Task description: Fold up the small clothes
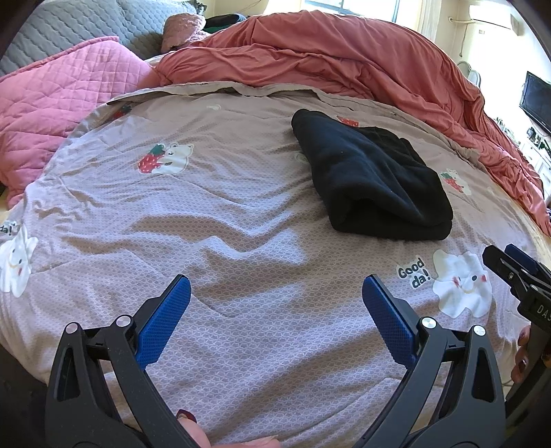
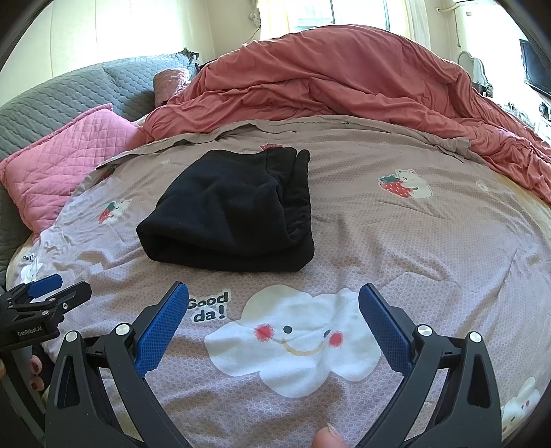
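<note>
Black garment (image 1: 372, 179) found folded into a thick bundle on the lilac printed cover (image 1: 241, 241), lying toward the far middle of the bed, short of the cover's far edge. Rolled fold facing the near edge; ribbed cuff or waistband portion stacked along the bundle's right side in the right wrist view (image 2: 234, 213). Not touched by either tool.

Left gripper (image 1: 275, 293) held above the near part of the cover, blue-padded fingers (image 1: 165, 320) spread wide, nothing between them. Garment ahead and to the right of it, well apart.

Right gripper (image 2: 273, 299) likewise held with fingers (image 2: 162, 327) wide apart and empty, over the white smiling cloud print (image 2: 296, 337) and the "Good da!" lettering (image 2: 208, 306) near the cover's near edge. Garment ahead and slightly left of it, apart.

Each tool visible at the margin of the other's view: right one at the right edge (image 1: 516, 275), left one at the left edge (image 2: 44, 296). Fingertips with dark nail polish (image 2: 34, 372) seen beside the handles.

Crumpled salmon duvet (image 1: 344, 58) heaped along the far edge of the cover. Pink quilted pillow (image 1: 58, 103) at the far left corner, grey quilted bedding (image 1: 69, 27) behind it. Dark screen (image 1: 537, 100) at far right of the room.
</note>
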Tool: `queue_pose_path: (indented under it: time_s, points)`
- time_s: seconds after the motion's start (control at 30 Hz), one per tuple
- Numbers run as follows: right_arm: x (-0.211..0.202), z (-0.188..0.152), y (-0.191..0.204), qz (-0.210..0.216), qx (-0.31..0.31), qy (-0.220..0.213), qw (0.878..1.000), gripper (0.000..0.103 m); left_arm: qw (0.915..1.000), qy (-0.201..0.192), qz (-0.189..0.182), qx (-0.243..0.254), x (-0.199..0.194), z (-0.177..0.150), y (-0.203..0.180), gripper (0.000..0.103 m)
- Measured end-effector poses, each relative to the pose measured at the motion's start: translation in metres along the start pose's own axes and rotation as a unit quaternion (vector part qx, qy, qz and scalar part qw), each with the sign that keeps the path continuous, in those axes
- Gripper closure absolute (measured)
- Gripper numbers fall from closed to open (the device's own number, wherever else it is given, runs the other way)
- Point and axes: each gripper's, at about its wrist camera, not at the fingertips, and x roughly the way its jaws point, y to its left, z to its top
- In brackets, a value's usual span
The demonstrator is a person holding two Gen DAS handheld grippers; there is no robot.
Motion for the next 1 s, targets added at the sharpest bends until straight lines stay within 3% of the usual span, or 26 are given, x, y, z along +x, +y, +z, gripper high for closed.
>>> queue_pose_path:
  time_s: [0.73,1.0]
  points:
    - [0.0,-0.005,-0.005,-0.003,0.001,0.004,1.0,0.005,1.0,0.005,0.0,0.0,0.001,-0.001,0.006,0.009]
    - [-0.001,-0.005,-0.022,-0.03,0.025,0.008,0.999,0.005,0.9999,0.009,0.002,0.004,0.005,-0.002,0.005,0.009]
